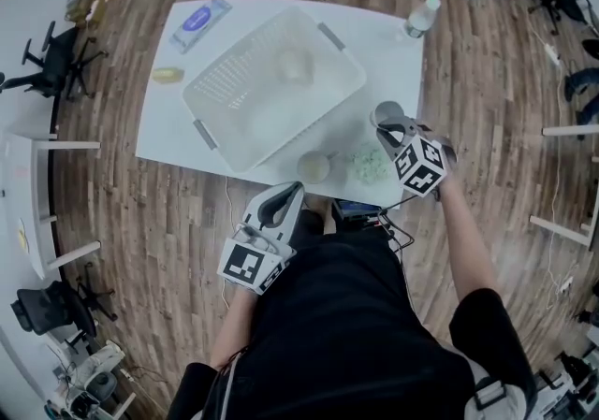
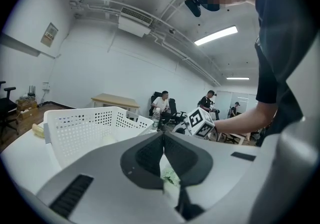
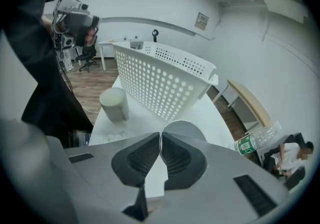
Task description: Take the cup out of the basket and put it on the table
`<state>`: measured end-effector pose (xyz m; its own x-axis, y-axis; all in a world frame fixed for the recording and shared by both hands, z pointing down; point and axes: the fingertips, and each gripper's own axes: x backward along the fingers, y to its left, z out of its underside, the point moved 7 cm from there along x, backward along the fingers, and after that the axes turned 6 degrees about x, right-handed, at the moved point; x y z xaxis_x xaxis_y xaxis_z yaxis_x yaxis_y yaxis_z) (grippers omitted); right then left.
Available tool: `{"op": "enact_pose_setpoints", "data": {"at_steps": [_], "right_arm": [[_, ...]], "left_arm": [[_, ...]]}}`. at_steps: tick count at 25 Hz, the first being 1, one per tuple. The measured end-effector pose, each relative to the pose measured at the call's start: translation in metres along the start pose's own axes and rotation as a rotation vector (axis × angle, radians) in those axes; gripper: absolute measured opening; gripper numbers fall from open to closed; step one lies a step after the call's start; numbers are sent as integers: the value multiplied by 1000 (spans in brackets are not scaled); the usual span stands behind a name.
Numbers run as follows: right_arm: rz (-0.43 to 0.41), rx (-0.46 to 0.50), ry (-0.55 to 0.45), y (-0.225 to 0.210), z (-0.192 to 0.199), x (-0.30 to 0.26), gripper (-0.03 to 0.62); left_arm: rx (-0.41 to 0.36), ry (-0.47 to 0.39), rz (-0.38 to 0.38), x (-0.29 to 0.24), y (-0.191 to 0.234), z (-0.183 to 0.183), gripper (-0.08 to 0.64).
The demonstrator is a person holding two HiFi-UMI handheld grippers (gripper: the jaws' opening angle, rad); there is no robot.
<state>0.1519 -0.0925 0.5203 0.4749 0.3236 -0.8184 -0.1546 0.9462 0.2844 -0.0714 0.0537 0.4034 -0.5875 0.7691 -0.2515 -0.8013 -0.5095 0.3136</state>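
L claw (image 2: 162, 137) pressed shut; R claw (image 3: 160, 137) pinches thin rim of round grey cup (image 3: 186, 129).

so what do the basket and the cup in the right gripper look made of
The basket looks like moulded white plastic, its walls pierced by even rows of round holes. The cup is pale grey and matte with a thin rim; plastic or paper, hard to say.

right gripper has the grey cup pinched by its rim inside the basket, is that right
Not quite. The right gripper does pinch the grey cup by its rim, but the cup is outside the basket, beside it over the table, not inside it. The right gripper view shows this.
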Motion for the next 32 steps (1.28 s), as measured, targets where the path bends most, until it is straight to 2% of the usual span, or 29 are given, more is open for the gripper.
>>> {"op": "enact_pose_setpoints", "data": {"at_steps": [3, 13, 16, 20, 26, 27, 29, 32], "right_arm": [[-27, 10, 45, 10, 10, -27, 35], [-86, -21, 52, 20, 20, -65, 35], [-73, -35, 42, 20, 22, -67, 35], [-24, 30, 60, 21, 21, -67, 37], [-14, -3, 6, 19, 19, -62, 42], [-18, -9, 1, 19, 20, -61, 54], [-29, -30, -18, 19, 19, -57, 122], [-14, -96, -86, 15, 10, -39, 143]], "left_arm": [[19, 1, -20, 4, 1, 2, 9], [30, -4, -18, 4, -6, 2, 9], [27, -4, -18, 4, -7, 2, 9], [32, 0, -20, 4, -5, 3, 9], [27, -2, -13, 3, -5, 2, 9], [25, -2, -12, 3, -6, 3, 9], [23, -4, -10, 3, -7, 3, 9], [23, -11, -11, 5, -5, 2, 9]]}}
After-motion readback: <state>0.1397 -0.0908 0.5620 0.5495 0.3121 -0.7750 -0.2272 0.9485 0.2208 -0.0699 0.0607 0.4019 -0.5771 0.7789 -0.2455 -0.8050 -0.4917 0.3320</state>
